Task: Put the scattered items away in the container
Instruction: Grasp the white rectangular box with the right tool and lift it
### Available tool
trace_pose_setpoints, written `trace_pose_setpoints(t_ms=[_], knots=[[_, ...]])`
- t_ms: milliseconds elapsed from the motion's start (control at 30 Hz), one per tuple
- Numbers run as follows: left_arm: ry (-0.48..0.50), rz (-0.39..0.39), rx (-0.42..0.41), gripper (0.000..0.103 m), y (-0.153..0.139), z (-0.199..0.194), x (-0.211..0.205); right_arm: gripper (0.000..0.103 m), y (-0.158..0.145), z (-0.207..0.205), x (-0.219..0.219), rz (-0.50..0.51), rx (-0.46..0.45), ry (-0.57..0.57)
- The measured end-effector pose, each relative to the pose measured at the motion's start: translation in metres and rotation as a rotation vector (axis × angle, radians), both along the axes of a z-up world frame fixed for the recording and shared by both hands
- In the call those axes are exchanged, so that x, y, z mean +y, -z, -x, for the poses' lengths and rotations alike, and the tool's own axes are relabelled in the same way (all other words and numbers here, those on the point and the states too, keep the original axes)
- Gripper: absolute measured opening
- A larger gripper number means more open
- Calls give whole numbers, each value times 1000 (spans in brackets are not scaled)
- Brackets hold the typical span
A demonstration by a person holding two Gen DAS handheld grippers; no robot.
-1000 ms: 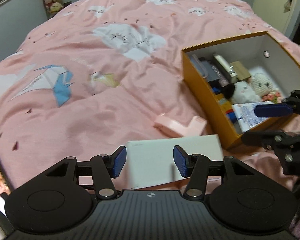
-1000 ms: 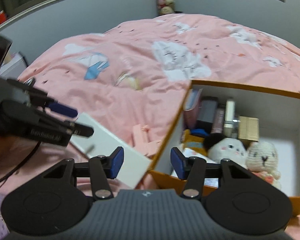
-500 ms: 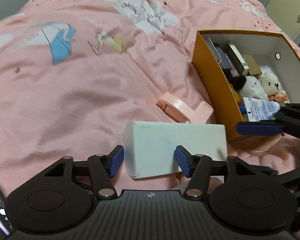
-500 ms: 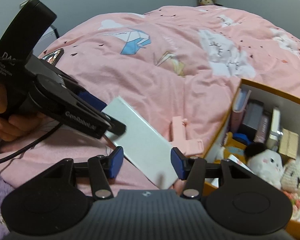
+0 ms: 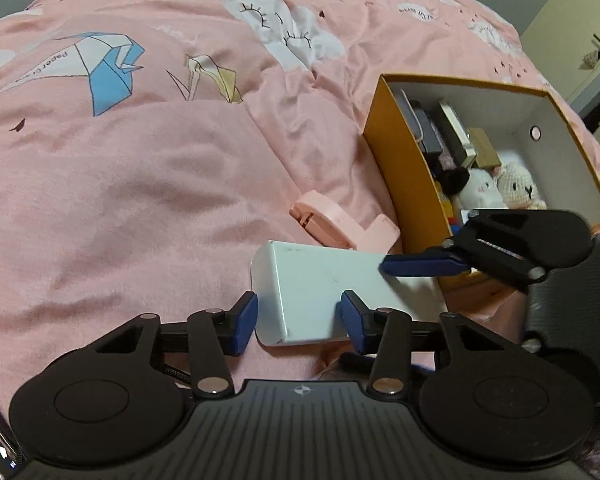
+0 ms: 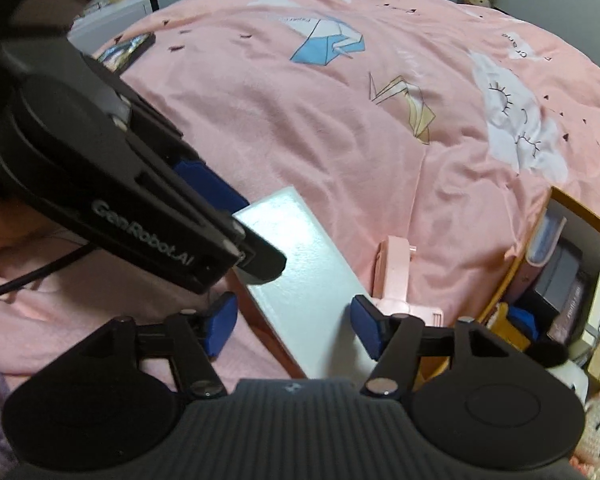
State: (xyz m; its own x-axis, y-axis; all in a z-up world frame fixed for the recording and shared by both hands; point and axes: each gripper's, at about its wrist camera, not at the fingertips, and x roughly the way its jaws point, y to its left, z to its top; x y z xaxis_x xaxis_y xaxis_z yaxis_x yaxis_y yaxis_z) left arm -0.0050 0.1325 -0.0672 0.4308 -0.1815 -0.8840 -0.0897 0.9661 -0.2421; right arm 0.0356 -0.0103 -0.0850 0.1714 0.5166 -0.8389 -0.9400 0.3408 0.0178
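A flat white box [image 5: 320, 288] lies on the pink bedspread, also in the right wrist view [image 6: 300, 272]. My left gripper [image 5: 298, 322] is open with its blue fingers on either side of the box's near end. My right gripper [image 6: 292, 326] is open and straddles the other end. A pink clip-shaped holder [image 5: 340, 226] lies just beyond the box, beside the orange container [image 5: 396, 160]. The container holds small boxes and two plush toys [image 5: 496, 188].
A phone [image 6: 128, 50] lies on the far left of the bed in the right wrist view. The bedspread [image 5: 140, 184] is soft and creased. A door and furniture stand beyond the bed on the right.
Both grippers have moved in on the white box from opposite ends. The right gripper swung left, away from over the container. The jaws stayed open.
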Motion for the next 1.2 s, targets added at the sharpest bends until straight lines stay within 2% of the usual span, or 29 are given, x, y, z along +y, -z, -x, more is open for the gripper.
trace_pose_setpoints(t_ms=[233,333,500,567,633,800,933,1100,1200], knots=[[-10,5,1,53,0,-2,0,79,12,1,18,30,-59,-22],[-12,2,-10,53,-3,-3,0,79,15,-3,22,34,-60,-2],[-42,-34,-57,53,-15,-1,3,69,13,1,22,29,-100,32],[-62,-46,-73,53,-20,-1,6,54,5,4,20,6,-120,31],[-85,-58,-93,53,-26,0,10,49,-1,3,20,-3,-135,43],[-111,-109,-121,53,-36,1,14,44,-4,-5,21,-12,-126,85],[-134,-125,-112,53,-35,0,17,41,0,-3,34,25,-193,72],[-152,-146,-99,53,-34,-1,20,41,16,-3,48,77,-234,53],[-154,-158,-103,53,-35,1,22,35,11,-2,46,66,-253,74]])
